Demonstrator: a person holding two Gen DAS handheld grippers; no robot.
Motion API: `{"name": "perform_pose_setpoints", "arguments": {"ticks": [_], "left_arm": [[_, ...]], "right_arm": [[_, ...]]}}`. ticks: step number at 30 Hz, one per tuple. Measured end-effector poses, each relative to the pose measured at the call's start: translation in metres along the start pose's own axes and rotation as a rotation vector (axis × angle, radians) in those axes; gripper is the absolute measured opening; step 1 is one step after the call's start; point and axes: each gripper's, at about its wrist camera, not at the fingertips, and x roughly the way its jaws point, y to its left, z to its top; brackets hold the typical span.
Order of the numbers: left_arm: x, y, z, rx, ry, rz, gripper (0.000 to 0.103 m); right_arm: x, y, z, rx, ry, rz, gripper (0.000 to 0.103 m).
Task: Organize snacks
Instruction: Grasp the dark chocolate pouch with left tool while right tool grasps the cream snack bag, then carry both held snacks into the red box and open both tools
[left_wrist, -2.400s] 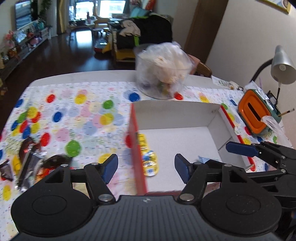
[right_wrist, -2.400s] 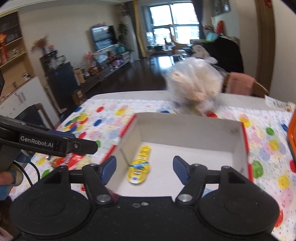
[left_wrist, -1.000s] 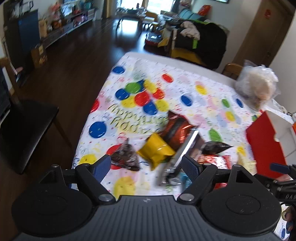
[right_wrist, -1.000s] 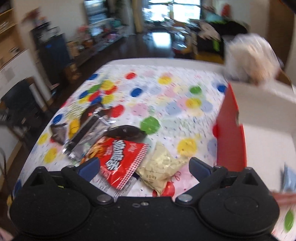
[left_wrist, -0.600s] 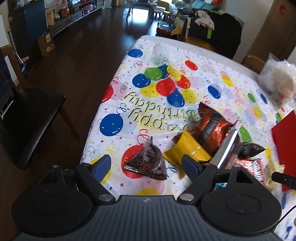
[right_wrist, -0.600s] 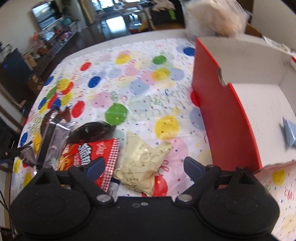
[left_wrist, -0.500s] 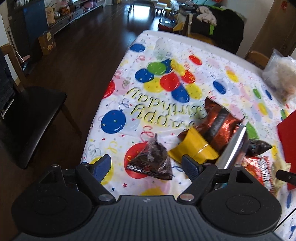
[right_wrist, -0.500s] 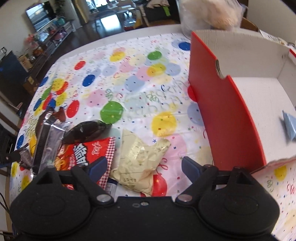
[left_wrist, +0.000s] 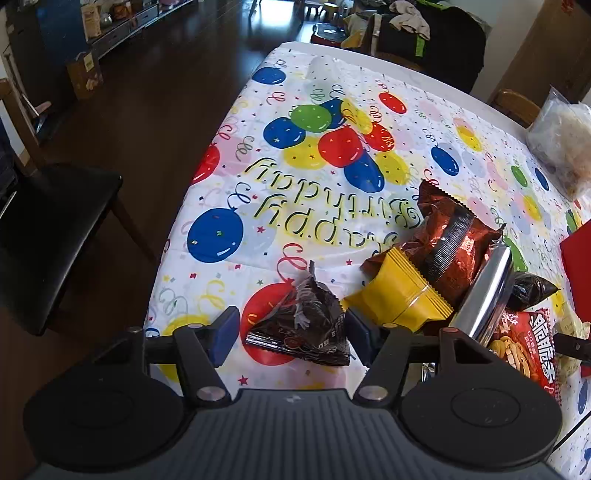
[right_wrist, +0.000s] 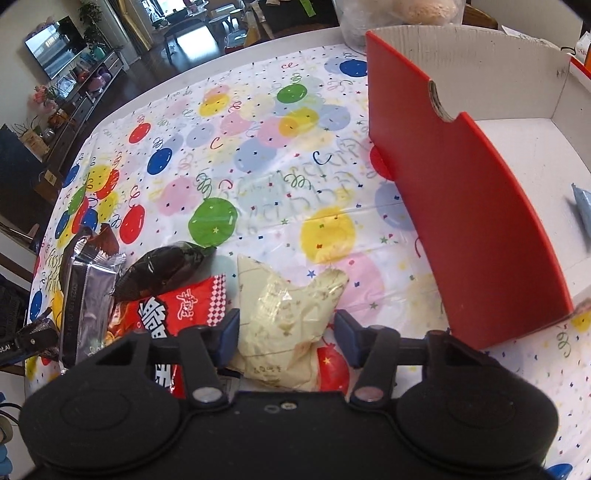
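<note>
1. Progress looks early: the red box (right_wrist: 465, 206) holds little that shows, only a blue packet (right_wrist: 583, 210) at its far right edge, and the rest of its white floor in view is bare.
2. Most snacks lie loose on the tablecloth (right_wrist: 258, 155), in a heap well left of the box, so most of the sorting seems left to do.
3. In the heap: a red bag (right_wrist: 173, 306), a silver pack (right_wrist: 83, 288), a dark pouch (right_wrist: 162, 269), and, further from the box, a brown bag (left_wrist: 447, 236) and a yellow pack (left_wrist: 397, 295).
4. The cream bag (right_wrist: 284, 317) lies nearest the box on the heap's box-side edge. The right gripper (right_wrist: 286, 334) straddles it, jaws half-wide and just now closing; the left pad looks to touch the bag, the right pad stands a little clear, so I judge it not yet gripped.
5. The black packet (left_wrist: 299, 325) lies at the heap's far end from the box, beside the yellow pack. The left gripper (left_wrist: 291, 332) brackets it, jaws about half-wide and just now closing. The right pad sits at the packet's corner and a gap shows at the left pad; the fisheye makes contact hard to judge.
6. Both grabs seem to be the step in hand; carrying each snack to the box comes after.
</note>
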Motion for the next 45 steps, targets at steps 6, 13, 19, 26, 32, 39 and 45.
{"name": "perform_pose_setpoints", "arguments": {"ticks": [6, 13, 19, 26, 32, 39, 45], "left_arm": [[0.0, -0.001, 0.0, -0.003, -0.001, -0.011, 0.052], [-0.004, 0.002, -0.003, -0.024, -0.003, -0.023, 0.051], [-0.016, 0.002, -0.008, -0.03, -0.01, -0.045, 0.051], [-0.036, -0.003, -0.014, -0.021, -0.025, -0.067, 0.051], [-0.059, -0.013, -0.02, -0.019, -0.041, -0.096, 0.051], [-0.088, -0.042, -0.028, -0.004, -0.074, -0.117, 0.051], [-0.107, -0.076, -0.032, -0.002, -0.082, -0.158, 0.051]], "right_arm": [[-0.003, 0.002, 0.0, -0.013, -0.006, 0.005, 0.039], [-0.012, 0.0, -0.004, -0.021, -0.026, 0.004, 0.037], [-0.026, -0.003, -0.007, -0.02, -0.044, 0.013, 0.037], [-0.049, -0.005, -0.011, -0.037, -0.059, 0.032, 0.037], [-0.075, -0.003, -0.012, -0.097, -0.082, 0.06, 0.037], [-0.102, -0.013, -0.01, -0.153, -0.095, 0.091, 0.037], [-0.124, -0.036, -0.002, -0.167, -0.114, 0.125, 0.037]]}}
